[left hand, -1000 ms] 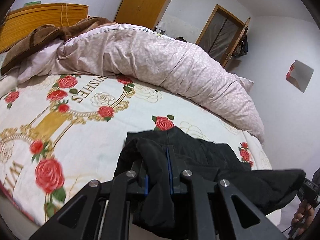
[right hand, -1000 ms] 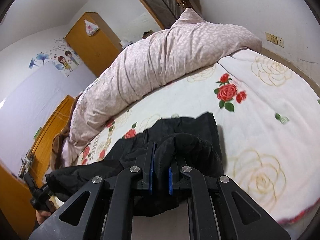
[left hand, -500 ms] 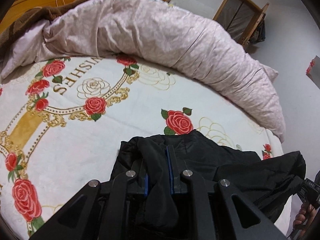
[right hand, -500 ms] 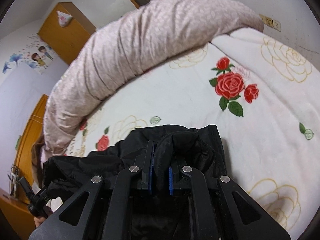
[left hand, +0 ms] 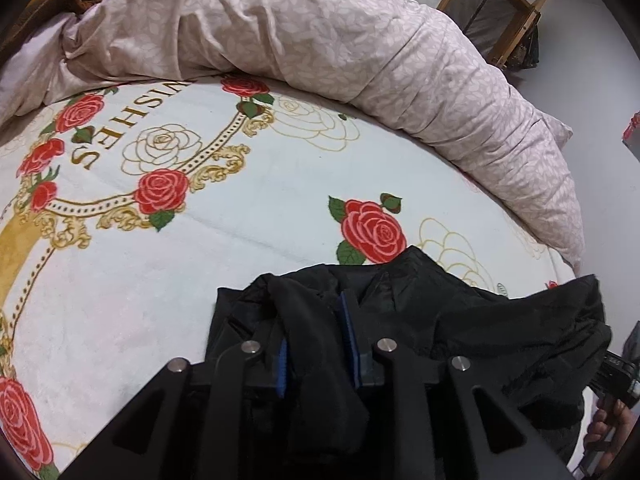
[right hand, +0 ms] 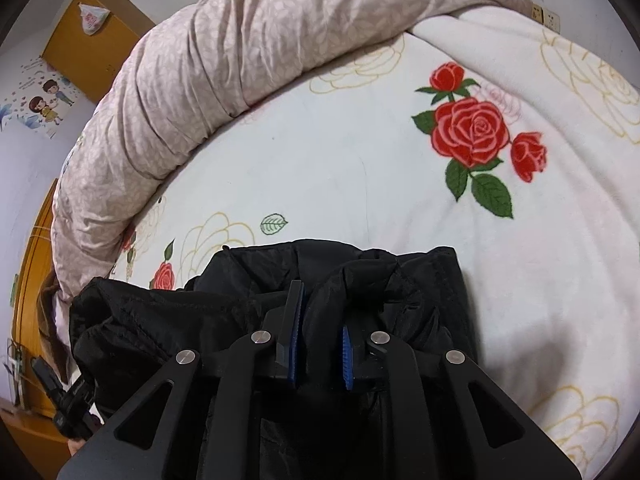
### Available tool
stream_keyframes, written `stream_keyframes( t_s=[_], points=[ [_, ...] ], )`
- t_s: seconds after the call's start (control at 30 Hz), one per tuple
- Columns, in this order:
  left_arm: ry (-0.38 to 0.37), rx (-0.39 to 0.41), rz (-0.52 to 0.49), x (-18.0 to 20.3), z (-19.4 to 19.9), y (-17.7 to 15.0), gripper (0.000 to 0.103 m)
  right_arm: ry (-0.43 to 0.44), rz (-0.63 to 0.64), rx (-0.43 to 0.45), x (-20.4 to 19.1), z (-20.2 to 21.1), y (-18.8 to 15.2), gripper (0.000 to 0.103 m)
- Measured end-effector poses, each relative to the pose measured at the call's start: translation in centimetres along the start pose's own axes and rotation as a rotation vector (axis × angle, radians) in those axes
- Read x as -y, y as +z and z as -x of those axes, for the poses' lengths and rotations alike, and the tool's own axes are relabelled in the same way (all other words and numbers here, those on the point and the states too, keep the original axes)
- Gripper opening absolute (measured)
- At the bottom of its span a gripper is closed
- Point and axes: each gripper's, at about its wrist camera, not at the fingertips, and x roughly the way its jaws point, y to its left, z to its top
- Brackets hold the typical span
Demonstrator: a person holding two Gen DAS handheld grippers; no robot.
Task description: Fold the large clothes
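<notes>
Black, slightly shiny fabric fills the bottom of both views: the garment [left hand: 460, 320] lies bunched on the rose-printed bedspread [left hand: 200, 260], near its front edge, with a fold of cloth between the blue pads of each tool; the left gripper [left hand: 316, 344] and the right gripper [right hand: 320, 344] both have jaws opening, so the cloth looks set down here to be let go, probably to finish a fold; whether the pads still press it I cannot tell; the left view shows the lettering on the spread and the person's fingers [left hand: 608, 428] at the far right; the right view alone shows the orange wardrobe [right hand: 96, 40] and the pink quilt [right hand: 240, 60] curving away.
</notes>
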Motion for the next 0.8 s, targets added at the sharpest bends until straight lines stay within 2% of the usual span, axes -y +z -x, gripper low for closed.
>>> stream_keyframes(
  t_s=[0.07, 0.13, 0.17, 0.23, 0.27, 0.3, 0.33, 0.4, 0.5, 0.6, 0.67, 0.8],
  points=[
    [-0.024, -0.009, 0.013, -0.1, 0.5, 0.4, 0.034, 0.024, -0.013, -0.003, 0.1, 0.4, 0.2, 0.021],
    [-0.063, 0.002, 0.03, -0.4, 1.2, 0.8, 0.046, 0.068, -0.03, -0.002, 0.3, 1.0, 0.4, 0.026],
    [-0.085, 0.014, 0.035, -0.4, 1.7, 1.0, 0.056, 0.092, -0.043, 0.002, 0.4, 1.3, 0.4, 0.031],
    [-0.121, 0.04, 0.043, -0.4, 2.9, 1.4, 0.064, 0.152, -0.068, 0.013, 0.6, 2.1, 0.6, 0.039],
    [-0.132, 0.048, 0.046, -0.3, 3.2, 1.5, 0.068, 0.189, -0.078, 0.021, 0.7, 2.6, 0.7, 0.054],
    [-0.142, 0.056, 0.047, -0.3, 3.6, 1.7, 0.07, 0.213, -0.081, 0.031, 0.7, 3.1, 0.8, 0.064],
    [-0.143, 0.06, 0.046, -0.2, 3.8, 1.8, 0.072, 0.225, -0.076, 0.05, 0.6, 3.7, 1.0, 0.064],
    [-0.134, 0.079, 0.048, -0.1, 4.4, 2.1, 0.083, 0.224, -0.053, 0.073, 0.2, 4.5, 1.2, 0.066],
    [-0.146, 0.136, 0.048, -0.3, 6.1, 2.5, 0.09, 0.213, 0.016, 0.129, -0.3, 5.9, 1.4, 0.068],
    [-0.116, 0.142, 0.026, -0.7, 6.3, 2.7, 0.093, 0.2, 0.065, 0.134, -0.3, 6.0, 1.5, 0.068],
    [-0.094, 0.109, 0.011, -1.0, 5.5, 2.7, 0.093, 0.164, 0.107, 0.124, -0.2, 5.3, 1.4, 0.068],
    [-0.054, -0.042, -0.031, -1.8, 1.3, 2.6, 0.093, 0.117, 0.159, 0.043, 1.0, 2.5, 1.8, 0.068]
  ],
)
